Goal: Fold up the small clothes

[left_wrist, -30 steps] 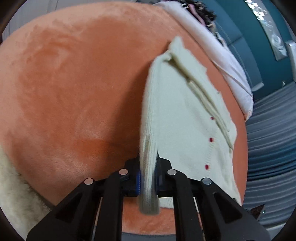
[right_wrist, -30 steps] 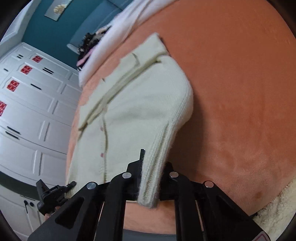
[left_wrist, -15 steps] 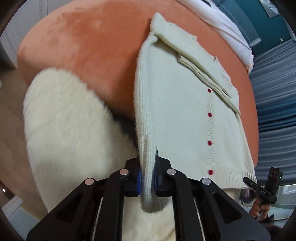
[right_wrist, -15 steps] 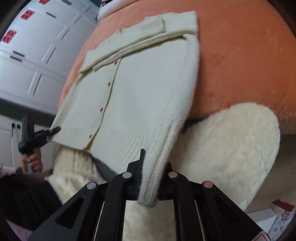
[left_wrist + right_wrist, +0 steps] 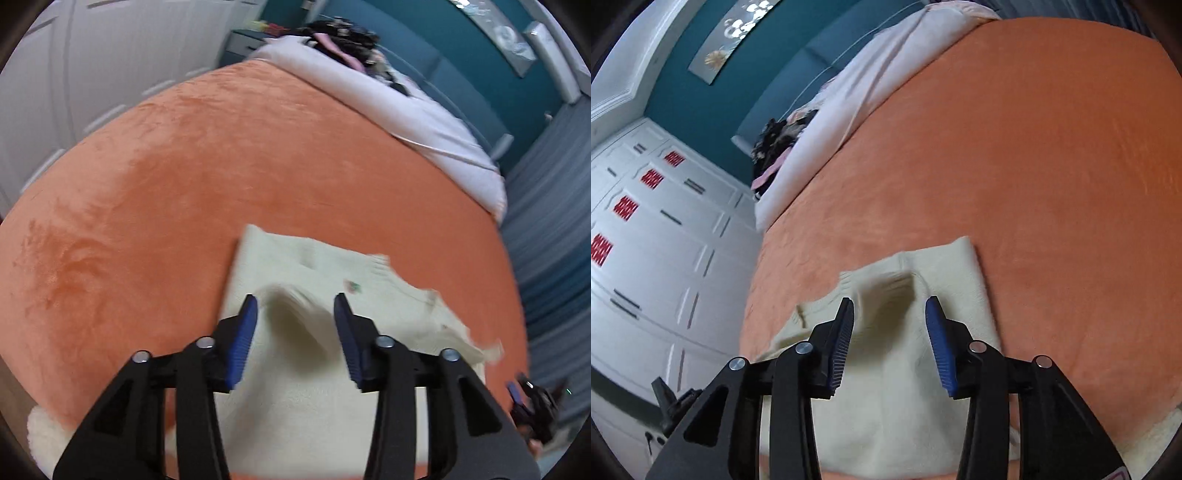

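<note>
A cream knit cardigan [image 5: 295, 266] lies folded over on the orange blanket [image 5: 184, 177] near the bed's front edge; it also shows in the right wrist view [image 5: 945, 273]. My left gripper [image 5: 295, 314] is open just above it, with a blurred fold of cream knit falling between the jaws, not clamped. My right gripper [image 5: 890, 317] is open too, over the cardigan's other side, with a loose fold between its jaws. The right gripper's tip shows in the left wrist view [image 5: 535, 402].
A white duvet [image 5: 388, 107] and dark clothes [image 5: 343, 37] lie at the far end of the bed. White wardrobe doors [image 5: 657, 236] stand beside it. A fluffy cream rug [image 5: 40, 432] lies below the front edge.
Both grippers carried the cardigan's hem up and over onto the bed, then opened and let go. The garment now lies folded in half.
</note>
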The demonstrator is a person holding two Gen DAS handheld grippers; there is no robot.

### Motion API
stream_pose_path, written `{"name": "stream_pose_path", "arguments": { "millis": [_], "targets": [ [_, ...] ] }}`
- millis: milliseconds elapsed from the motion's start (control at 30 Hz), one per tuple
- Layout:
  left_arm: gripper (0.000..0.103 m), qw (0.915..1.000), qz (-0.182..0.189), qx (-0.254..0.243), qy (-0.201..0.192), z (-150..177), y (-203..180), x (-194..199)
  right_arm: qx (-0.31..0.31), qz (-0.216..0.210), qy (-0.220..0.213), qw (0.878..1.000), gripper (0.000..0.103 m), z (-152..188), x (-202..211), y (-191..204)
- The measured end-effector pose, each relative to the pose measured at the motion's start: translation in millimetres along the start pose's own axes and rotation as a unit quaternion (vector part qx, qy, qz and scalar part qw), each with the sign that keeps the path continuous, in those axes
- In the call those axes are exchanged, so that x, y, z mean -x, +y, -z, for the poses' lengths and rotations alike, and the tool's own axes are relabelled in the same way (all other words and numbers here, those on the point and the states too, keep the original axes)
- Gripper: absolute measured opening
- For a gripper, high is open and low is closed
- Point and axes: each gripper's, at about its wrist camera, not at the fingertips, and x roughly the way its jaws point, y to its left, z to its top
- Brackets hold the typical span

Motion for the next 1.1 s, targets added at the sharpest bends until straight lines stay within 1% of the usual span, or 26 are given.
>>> {"name": "stream_pose_path", "arguments": {
  "millis": [33, 67, 100, 133, 167, 200, 267, 333, 367, 400, 433, 467, 500, 533, 567, 633, 667, 733, 800, 833, 867, 900, 967, 1000, 1067, 1100],
  "targets": [
    [0.044, 1.0000, 0.004, 0.005, 0.003, 1.8, 3.0, -6.9, 0.003, 0.002, -0.008, 1.000, 0.047, 2.9, 1.2, -0.5],
    [0.053, 0.9998, 0.017, 0.006, 0.003, 2.7, 7.5, -6.3, 0.015, 0.010, -0.017, 1.000, 0.052, 7.2, 3.9, 0.9],
    [0.060, 0.9997, 0.025, 0.000, -0.003, 5.8, 7.2, -6.5, 0.033, 0.021, -0.020, 0.999, 0.062, 10.9, 4.2, 4.0],
    [0.074, 0.9997, 0.019, -0.010, -0.012, 6.9, 8.8, -5.0, 0.052, 0.033, -0.019, 0.998, 0.064, 14.9, 0.5, 7.1],
    [0.078, 0.9995, 0.011, -0.023, -0.018, 6.2, 8.0, -7.7, 0.074, 0.048, -0.008, 0.996, 0.064, 17.1, -4.2, 8.7],
    [0.078, 0.9991, 0.004, -0.039, -0.016, 7.6, 5.2, -14.7, 0.094, 0.064, 0.005, 0.994, 0.064, 16.8, -11.9, 12.2],
    [0.078, 0.9981, -0.013, -0.058, 0.014, 7.9, 0.9, -37.1, 0.124, 0.088, 0.026, 0.988, 0.064, 18.2, -32.0, 17.6],
    [0.072, 0.9974, -0.025, -0.055, 0.041, 4.2, 1.5, -61.8, 0.139, 0.096, 0.049, 0.984, 0.064, 17.7, -57.7, 20.5],
    [0.060, 0.9967, -0.036, -0.053, 0.051, 2.6, 1.8, -72.1, 0.142, 0.107, 0.058, 0.982, 0.064, 20.7, -69.6, 22.1],
    [0.049, 0.9955, -0.047, -0.051, 0.065, 1.4, 2.5, -80.9, 0.144, 0.115, 0.066, 0.981, 0.058, 21.8, -77.5, 19.3],
    [0.023, 0.9941, -0.056, -0.048, 0.079, -1.4, 2.9, -88.4, 0.149, 0.116, 0.080, 0.979, 0.041, 24.1, -85.0, 21.5],
    [0.012, 0.9946, -0.053, -0.041, 0.079, -4.5, 3.2, -89.3, 0.159, 0.108, 0.087, 0.978, 0.008, 22.2, -86.5, 31.1],
    [0.011, 0.9958, -0.046, -0.036, 0.070, -9.8, 1.1, -83.7, 0.165, 0.087, 0.061, 0.981, 0.008, 17.9, -73.2, 40.7],
    [0.010, 0.9971, -0.035, -0.042, 0.053, -16.4, -5.0, -71.4, 0.166, 0.044, 0.030, 0.985, 0.007, 11.6, -52.0, 54.4],
    [0.009, 0.9979, -0.022, -0.052, 0.033, -23.1, -11.9, -57.5, 0.163, 0.016, 0.006, 0.986, 0.007, 5.9, -34.3, 61.3],
    [0.008, 0.9979, -0.006, -0.065, 0.001, -38.3, -23.5, -34.2, 0.162, -0.012, -0.042, 0.986, 0.007, -6.7, -4.4, 74.0],
    [0.008, 0.9977, -0.008, -0.066, -0.010, -44.8, -26.3, -28.9, 0.159, -0.011, -0.058, 0.985, 0.007, -11.4, 2.9, 73.9],
    [0.009, 0.9974, -0.027, -0.063, -0.018, -52.9, -23.4, -38.0, 0.141, 0.010, -0.053, 0.989, 0.006, -18.7, -7.4, 57.2],
    [0.009, 0.9969, -0.052, -0.058, 0.015, -51.5, -15.4, -69.7, 0.124, 0.076, 0.003, 0.989, 0.006, -13.5, -54.9, 22.5],
    [0.009, 0.9954, -0.068, -0.050, 0.044, -44.9, -7.6, -91.9, 0.115, 0.115, 0.044, 0.986, 0.006, -5.4, -80.3, 2.6],
    [0.009, 0.9929, -0.088, -0.046, 0.066, -36.1, -1.2, -111.3, 0.109, 0.134, 0.074, 0.982, 0.006, 4.1, -99.0, -10.9],
    [0.010, 0.9924, -0.093, -0.049, 0.065, -26.4, 3.2, -122.4, 0.111, 0.131, 0.067, 0.983, 0.006, 9.0, -99.7, -16.7],
    [0.012, 0.9913, -0.103, -0.073, 0.035, -20.2, -3.8, -116.4, 0.103, 0.131, 0.049, 0.985, 0.007, 8.3, -86.8, -10.1],
    [0.013, 0.9909, -0.106, -0.077, 0.033, -20.1, -6.4, -113.2, 0.089, 0.130, 0.044, 0.987, 0.013, 6.4, -78.6, -7.3],
    [0.017, 0.9906, -0.110, -0.076, 0.029, -20.4, -8.4, -99.3, 0.092, 0.130, 0.016, 0.987, 0.021, 6.3, -53.8, 1.3],
    [0.018, 0.9916, -0.107, -0.071, 0.016, -19.0, -9.7, -85.3, 0.103, 0.129, -0.001, 0.986, 0.021, 9.3, -38.2, 10.3]
  ]
}}
